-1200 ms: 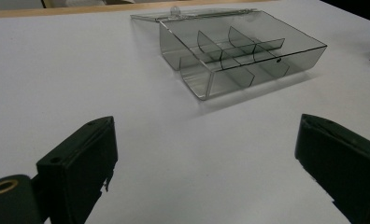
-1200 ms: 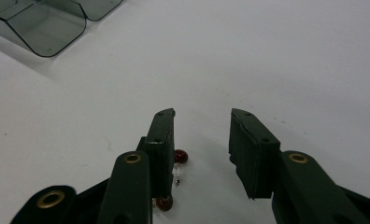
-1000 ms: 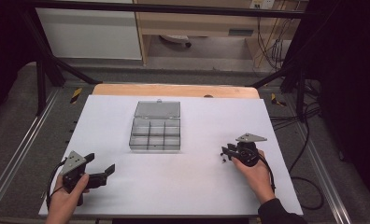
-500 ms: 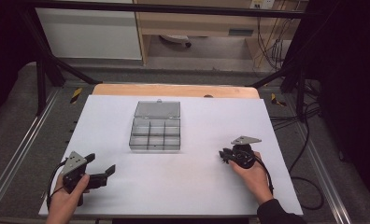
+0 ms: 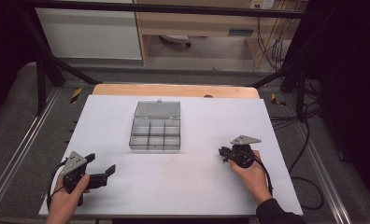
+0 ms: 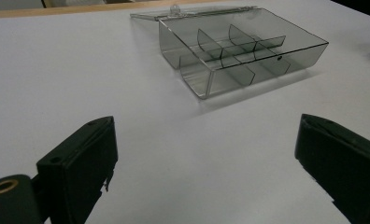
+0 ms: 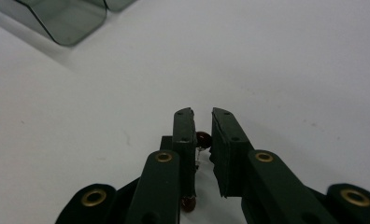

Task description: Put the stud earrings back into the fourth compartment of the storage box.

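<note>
The right claw (image 7: 202, 122), nearly closed, seems to pinch a small brown part (image 7: 202, 138); next likely carrying it to the open box (image 5: 155, 134), left claw (image 5: 100, 172) wide, empty.

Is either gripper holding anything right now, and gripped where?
Right gripper: shut on a small dark-red part, pinched between the jaws well behind their tips. Left gripper: open, nothing held.

The left hand (image 5: 68, 193) holds the left gripper (image 5: 101, 164) at the near left, jaws spread wide and pointing right. The right hand (image 5: 252, 171) holds the right gripper (image 7: 202, 122) at the near right, jaws nearly together, pinching something small and dark red.
</note>
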The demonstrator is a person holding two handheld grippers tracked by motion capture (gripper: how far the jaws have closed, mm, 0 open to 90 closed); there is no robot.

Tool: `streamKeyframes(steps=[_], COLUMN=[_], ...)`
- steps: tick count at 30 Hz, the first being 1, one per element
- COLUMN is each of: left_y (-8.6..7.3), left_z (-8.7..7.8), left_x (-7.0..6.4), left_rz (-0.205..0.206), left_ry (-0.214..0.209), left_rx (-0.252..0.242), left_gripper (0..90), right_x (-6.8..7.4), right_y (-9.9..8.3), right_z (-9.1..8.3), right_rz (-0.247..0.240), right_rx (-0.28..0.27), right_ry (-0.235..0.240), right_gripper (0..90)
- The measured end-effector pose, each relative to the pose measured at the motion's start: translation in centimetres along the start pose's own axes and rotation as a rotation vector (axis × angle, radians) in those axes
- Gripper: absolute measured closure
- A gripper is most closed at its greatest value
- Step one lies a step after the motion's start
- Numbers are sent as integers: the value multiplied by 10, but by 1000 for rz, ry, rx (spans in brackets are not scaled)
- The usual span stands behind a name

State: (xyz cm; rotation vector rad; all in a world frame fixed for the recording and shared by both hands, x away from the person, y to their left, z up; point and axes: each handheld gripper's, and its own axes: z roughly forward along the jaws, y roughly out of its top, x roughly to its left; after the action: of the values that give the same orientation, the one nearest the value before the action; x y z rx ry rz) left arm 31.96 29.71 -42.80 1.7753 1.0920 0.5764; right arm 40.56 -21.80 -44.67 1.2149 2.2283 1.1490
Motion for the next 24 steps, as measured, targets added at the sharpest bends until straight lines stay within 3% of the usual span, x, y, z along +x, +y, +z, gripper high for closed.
streamKeyframes(steps=[6, 10, 14, 24], left_y=[0, 0, -1, 0], left_z=[0, 0, 0, 0], left_x=[0, 0, 1, 1], left_rz=[-6, -7, -6, -8], left_ry=[1, 1, 3, -7], left_rx=[2, 3, 4, -6], left_gripper=[59, 59, 60, 60], right_x=[3, 17, 27, 42], right_y=[9, 24, 32, 48], right_z=[-8, -9, -4, 4], right_rz=[35, 25, 4, 2], right_rx=[-60, -101, -107, -107], right_ry=[48, 102, 131, 160], right_gripper=[803, 803, 803, 803])
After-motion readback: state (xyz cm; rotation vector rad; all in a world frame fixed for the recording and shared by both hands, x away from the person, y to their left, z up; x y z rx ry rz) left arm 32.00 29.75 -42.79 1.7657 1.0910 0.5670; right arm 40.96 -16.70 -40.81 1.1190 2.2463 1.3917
